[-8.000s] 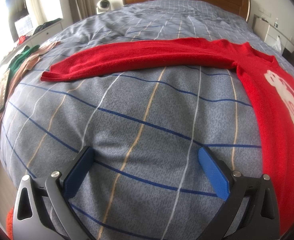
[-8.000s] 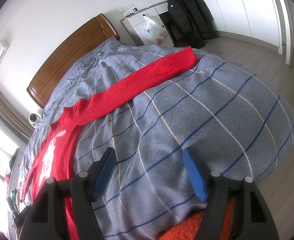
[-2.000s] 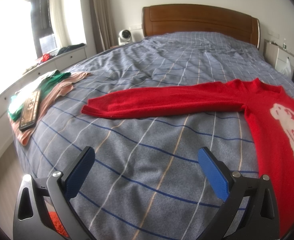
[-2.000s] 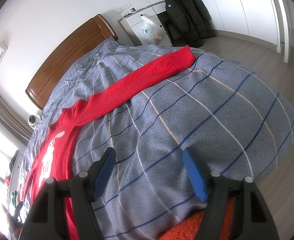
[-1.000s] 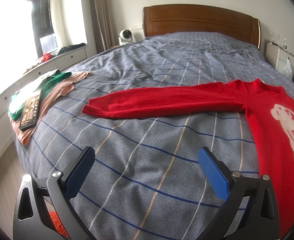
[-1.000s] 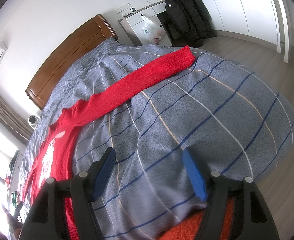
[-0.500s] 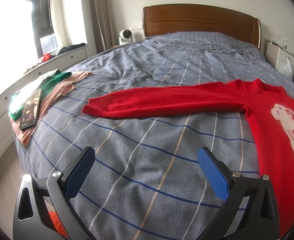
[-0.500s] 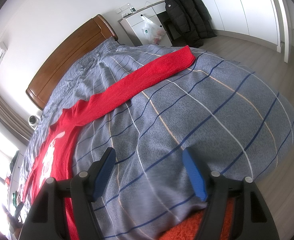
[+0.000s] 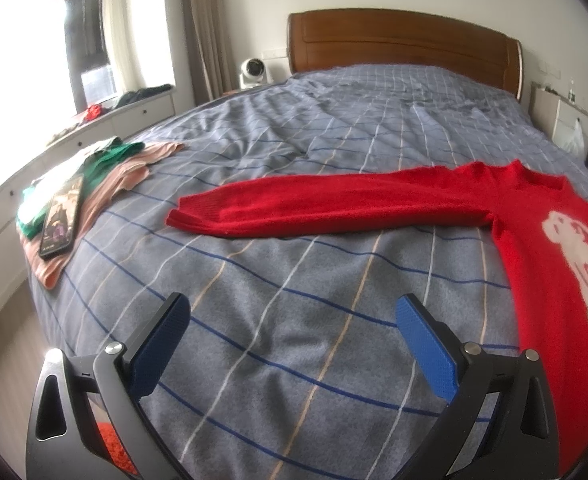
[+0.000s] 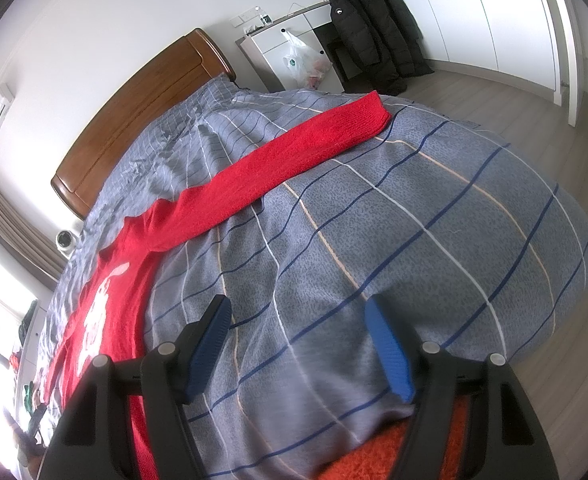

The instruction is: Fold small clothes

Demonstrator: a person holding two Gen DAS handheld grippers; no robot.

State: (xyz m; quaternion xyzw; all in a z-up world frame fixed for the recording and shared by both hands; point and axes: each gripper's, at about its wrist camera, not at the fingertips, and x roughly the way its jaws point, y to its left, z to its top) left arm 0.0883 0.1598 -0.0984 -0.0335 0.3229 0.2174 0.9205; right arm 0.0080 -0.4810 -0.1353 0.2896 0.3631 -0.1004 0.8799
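Red sweater [image 9: 541,248] lay flat on bed [image 9: 294,280], sleeves spread sideways. My left claw [image 9: 292,326] wide, empty, facing left sleeve [image 9: 313,204]. My right claw [image 10: 297,334] wide, empty; right sleeve [image 10: 294,152] ran up-right, well beyond it.

sweater [image 9: 533,248] flat on bed [image 9: 294,300], sleeves out sideways; clothes pile [image 9: 94,184] w/ phone [image 9: 60,218] at left edge.

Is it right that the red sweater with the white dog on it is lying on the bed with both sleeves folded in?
Not quite. The red knitted sweater with the white dog does lie on the grey checked bed, but its sleeves are spread straight out, not folded in. The left wrist view shows one sleeve stretched flat; the right wrist view shows the other.
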